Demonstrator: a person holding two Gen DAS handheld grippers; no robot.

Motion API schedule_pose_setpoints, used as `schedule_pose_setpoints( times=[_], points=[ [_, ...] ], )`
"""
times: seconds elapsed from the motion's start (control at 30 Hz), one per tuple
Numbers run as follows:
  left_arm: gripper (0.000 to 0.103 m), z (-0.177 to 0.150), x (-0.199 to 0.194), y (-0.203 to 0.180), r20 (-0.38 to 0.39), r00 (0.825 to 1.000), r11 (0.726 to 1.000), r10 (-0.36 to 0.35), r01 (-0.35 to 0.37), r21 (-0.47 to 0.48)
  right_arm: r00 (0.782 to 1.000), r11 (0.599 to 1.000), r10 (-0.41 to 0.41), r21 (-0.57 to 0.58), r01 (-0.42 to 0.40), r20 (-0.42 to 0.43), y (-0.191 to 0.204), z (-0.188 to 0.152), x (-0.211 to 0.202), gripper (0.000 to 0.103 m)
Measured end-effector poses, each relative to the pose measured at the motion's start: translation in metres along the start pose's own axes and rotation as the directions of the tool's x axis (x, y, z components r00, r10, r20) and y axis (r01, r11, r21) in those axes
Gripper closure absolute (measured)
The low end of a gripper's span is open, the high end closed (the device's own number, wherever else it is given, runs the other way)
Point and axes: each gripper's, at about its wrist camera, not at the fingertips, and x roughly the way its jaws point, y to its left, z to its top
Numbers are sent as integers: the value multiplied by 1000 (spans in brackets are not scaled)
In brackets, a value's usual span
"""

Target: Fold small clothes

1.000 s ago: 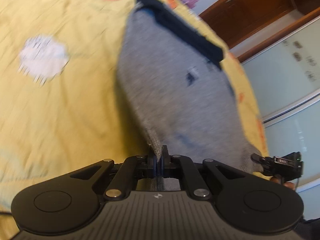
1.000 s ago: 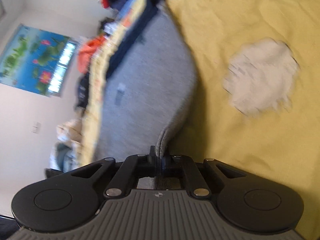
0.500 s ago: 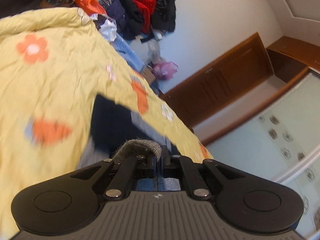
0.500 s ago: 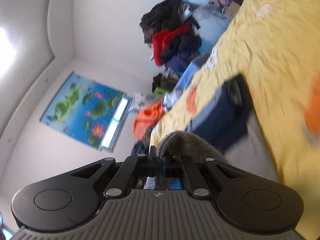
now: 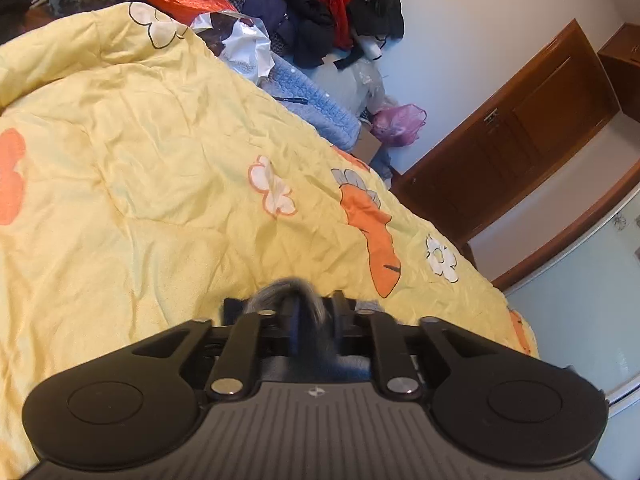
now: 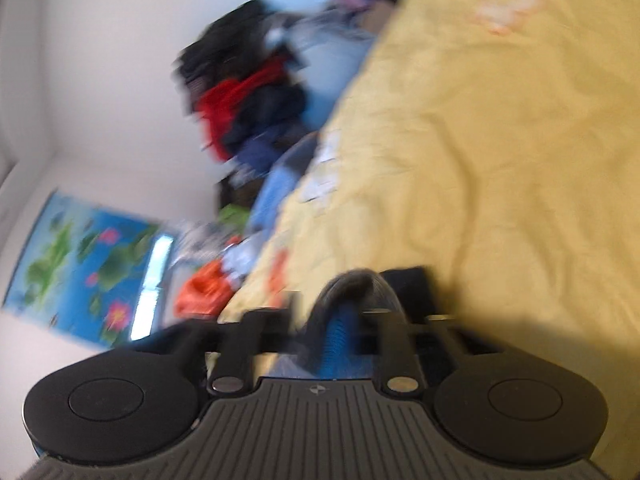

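Yellow quilt with orange and white prints fills both views; clothes pile at 12 o'clock, wooden door at 2 o'clock. Grey garment bunched low centre, on the quilt. Left gripper: jaws parted, fold of garment between them. Right gripper: view blurred; grey fabric at jaws, grip state cannot tell.

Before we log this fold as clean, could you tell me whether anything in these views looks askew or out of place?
Nothing looks damaged. The grey garment bunches over the left gripper instead of lying flat on the yellow quilt; the right gripper shows the same bunching, though its view is blurred. Loose clothes are heaped beyond the bed.
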Motion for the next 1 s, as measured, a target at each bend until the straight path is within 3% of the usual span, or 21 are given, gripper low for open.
schedule_pose_setpoints(
  times=[0.03,0.07,0.1,0.17,0.27,0.47,0.57,0.67,0.77,0.97,1.0],
  points=[
    [42,0,-9,2,28,999,1000,-17,17,-21,1000,1000,-4,5,4,30,-1,-2,-3,22],
    [24,-1,-22,4,79,996,998,-39,42,-42,997,1000,9,-7,-8,77,1,-6,-11,14],
    [1,-4,-38,6,147,988,998,-43,51,-49,993,999,37,-29,-34,113,4,-11,-21,14],
    [0,-15,-72,7,242,970,997,15,2,-71,988,996,72,-56,-65,133,9,-22,-43,14],
    [0,-55,-108,14,234,972,996,18,3,-89,988,992,80,-103,-67,132,11,-48,-84,14],
    [0,-170,-136,28,98,995,988,18,-3,-156,991,987,-39,-147,58,128,-18,-120,-161,13],
    [0,-203,-135,25,50,999,989,-9,16,-144,989,980,-103,-159,119,103,-30,-153,-178,14],
    [0,-208,-123,22,49,999,989,-23,30,-145,988,968,-129,-205,144,87,-31,-172,-171,14],
    [0,-200,-107,22,140,990,988,15,7,-155,987,959,-132,-239,150,87,-20,-174,-148,14],
    [1,-185,-82,10,205,975,982,86,-48,-183,973,944,-151,-267,195,177,-1,-174,-96,13],
    [6,-185,-80,8,210,972,981,104,-66,-182,972,939,-148,-283,197,185,2,-174,-88,17]
  ],
)
